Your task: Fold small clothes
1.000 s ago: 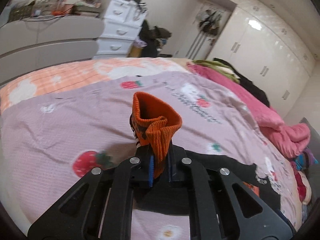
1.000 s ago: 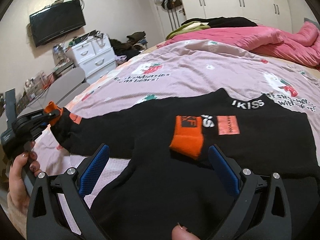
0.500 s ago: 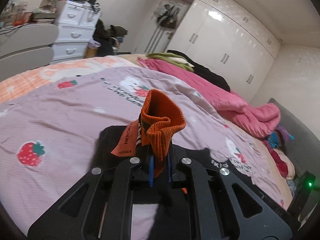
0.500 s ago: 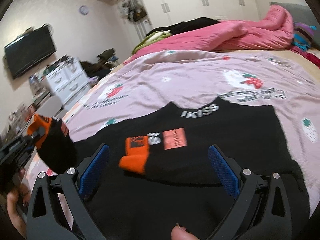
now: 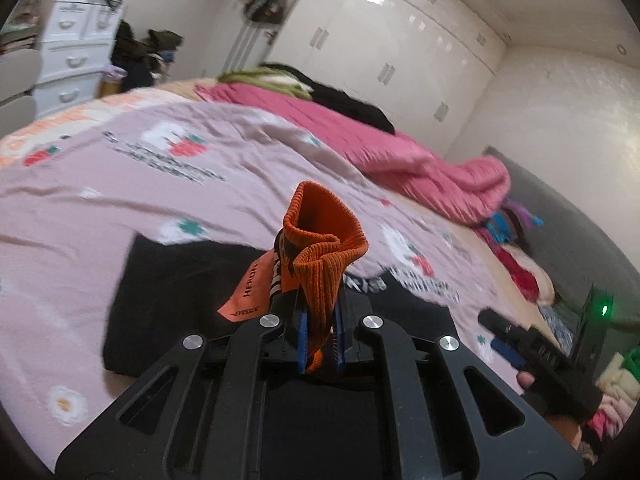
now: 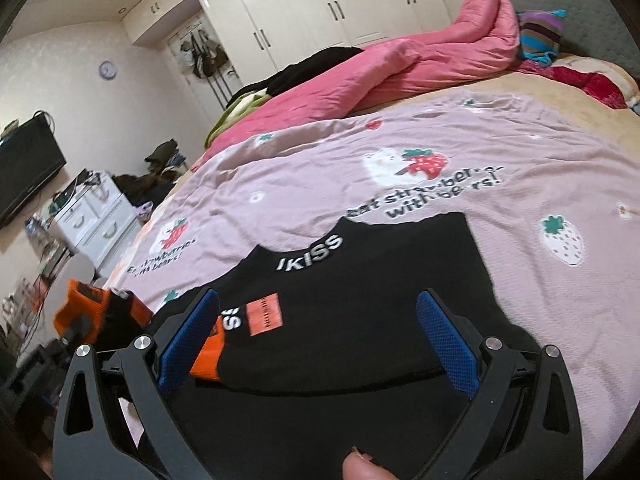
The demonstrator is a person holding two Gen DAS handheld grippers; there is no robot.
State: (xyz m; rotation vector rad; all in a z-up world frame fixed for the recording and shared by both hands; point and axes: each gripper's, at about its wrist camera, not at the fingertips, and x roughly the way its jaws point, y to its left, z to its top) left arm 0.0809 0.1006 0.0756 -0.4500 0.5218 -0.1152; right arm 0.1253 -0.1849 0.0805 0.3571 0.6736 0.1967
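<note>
A black sweater (image 6: 360, 320) with white "IKISS" lettering at the neck lies flat on the lilac strawberry bedspread (image 6: 520, 184). One sleeve is folded across its chest, and that sleeve's orange cuff (image 6: 208, 354) shows beside my right gripper's left pad. My left gripper (image 5: 320, 336) is shut on the other sleeve's orange cuff (image 5: 324, 240) and holds it raised above the black body (image 5: 180, 280). From the right wrist view, that cuff (image 6: 86, 310) hangs at the sweater's left edge. My right gripper (image 6: 318, 344) stands open low over the sweater, its blue pads (image 6: 448, 344) wide apart with nothing pinched.
A pink quilt (image 6: 400, 68) and dark clothes are heaped along the far side of the bed. Colourful clothes (image 5: 516, 256) pile up near the grey headboard. White drawers (image 6: 96, 224), a wall TV (image 6: 24, 176) and white wardrobes (image 5: 400, 52) ring the room.
My left gripper has carried the orange cuff from out over the bedspread in across the black sweater. The right gripper swung right along the sweater, staying open.
</note>
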